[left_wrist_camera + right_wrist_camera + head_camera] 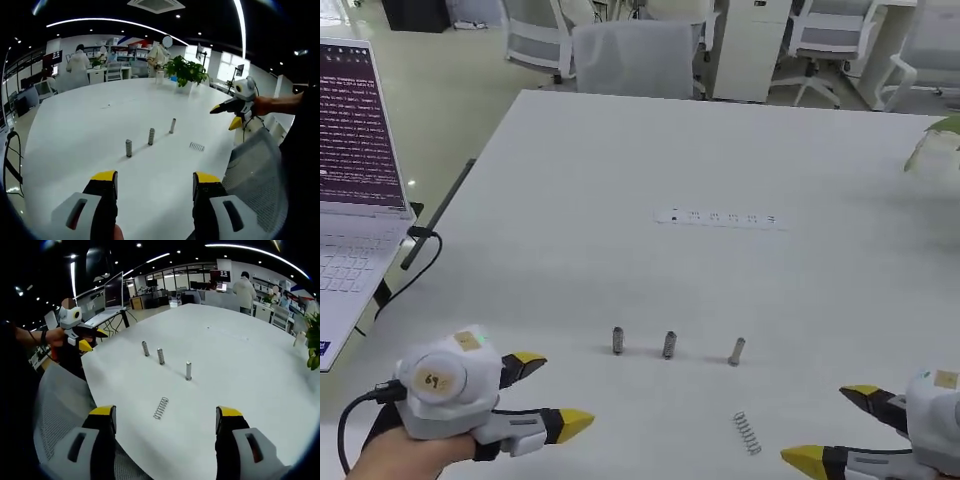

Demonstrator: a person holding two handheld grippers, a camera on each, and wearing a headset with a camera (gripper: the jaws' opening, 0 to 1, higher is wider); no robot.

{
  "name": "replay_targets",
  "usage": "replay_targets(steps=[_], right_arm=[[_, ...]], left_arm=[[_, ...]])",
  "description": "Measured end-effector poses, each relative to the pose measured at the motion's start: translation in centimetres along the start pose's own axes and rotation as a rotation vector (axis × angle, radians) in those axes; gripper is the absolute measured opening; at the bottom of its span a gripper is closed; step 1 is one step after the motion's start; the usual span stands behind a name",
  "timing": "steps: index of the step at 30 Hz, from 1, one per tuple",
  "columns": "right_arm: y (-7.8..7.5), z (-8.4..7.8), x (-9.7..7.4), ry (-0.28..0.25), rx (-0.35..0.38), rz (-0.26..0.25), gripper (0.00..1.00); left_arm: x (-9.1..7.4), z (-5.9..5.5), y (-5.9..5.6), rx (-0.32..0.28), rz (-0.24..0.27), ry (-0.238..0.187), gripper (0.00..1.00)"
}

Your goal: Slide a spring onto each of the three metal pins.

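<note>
Jaws spread and empty, the left gripper (565,390) and right gripper (815,425) hover over the white table (720,150), where a loose spring (747,433) lies flat near the bare third pin (737,351), light, squashy, apt to roll, probably best pinched gently across its middle.

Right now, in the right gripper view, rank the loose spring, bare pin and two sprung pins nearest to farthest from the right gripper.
1. loose spring, flat, just ahead
2. bare pin, row's right end
3. middle sprung pin, row's centre
4. end sprung pin, row's left end
</note>
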State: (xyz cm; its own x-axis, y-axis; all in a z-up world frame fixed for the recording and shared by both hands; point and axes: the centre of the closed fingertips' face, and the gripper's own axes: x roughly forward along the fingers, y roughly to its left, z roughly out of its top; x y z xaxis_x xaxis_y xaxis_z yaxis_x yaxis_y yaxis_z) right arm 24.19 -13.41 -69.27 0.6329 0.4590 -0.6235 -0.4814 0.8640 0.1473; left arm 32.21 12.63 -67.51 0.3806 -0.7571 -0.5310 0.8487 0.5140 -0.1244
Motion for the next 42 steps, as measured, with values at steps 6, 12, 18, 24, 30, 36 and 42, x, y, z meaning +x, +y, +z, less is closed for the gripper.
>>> replay_targets(steps=[6,12,18,24,30,36,42], right_arm=[[0.0,-0.2,-0.1,0.005,0.001,-0.002,0.81],[0.0,-0.2,-0.4,0.0,0.006,-0.008,0.81],[0.1,-0.5,-0.5,0.003,0.013,-0.004,0.81],[0.0,-0.6,-0.6,0.002,0.011,-0.019,0.81],[0.0,-0.7,-0.8,-0.002,0.019,-0.019,0.81],[-0.1,-0.9,-1.0,0.003,0.026,-0.024,0.81],[-0.1,-0.8,-1.0,0.0,0.028,-0.023,0.81]], left_arm=[[1.1,0.5,-1.0,0.033,-0.037,0.011,0.56],[2.2,1.0,-2.1,0.062,-0.077,0.018,0.56],[3.4,1.3,-3.1,0.101,-0.116,0.03,0.56],[4.6,2.3,-4.1,0.136,-0.148,0.03,0.55],[6.2,2.7,-5.4,0.186,-0.197,0.042,0.54],[7.9,2.9,-6.8,0.218,-0.244,0.059,0.54],[9.1,3.0,-8.1,0.239,-0.281,0.069,0.53]])
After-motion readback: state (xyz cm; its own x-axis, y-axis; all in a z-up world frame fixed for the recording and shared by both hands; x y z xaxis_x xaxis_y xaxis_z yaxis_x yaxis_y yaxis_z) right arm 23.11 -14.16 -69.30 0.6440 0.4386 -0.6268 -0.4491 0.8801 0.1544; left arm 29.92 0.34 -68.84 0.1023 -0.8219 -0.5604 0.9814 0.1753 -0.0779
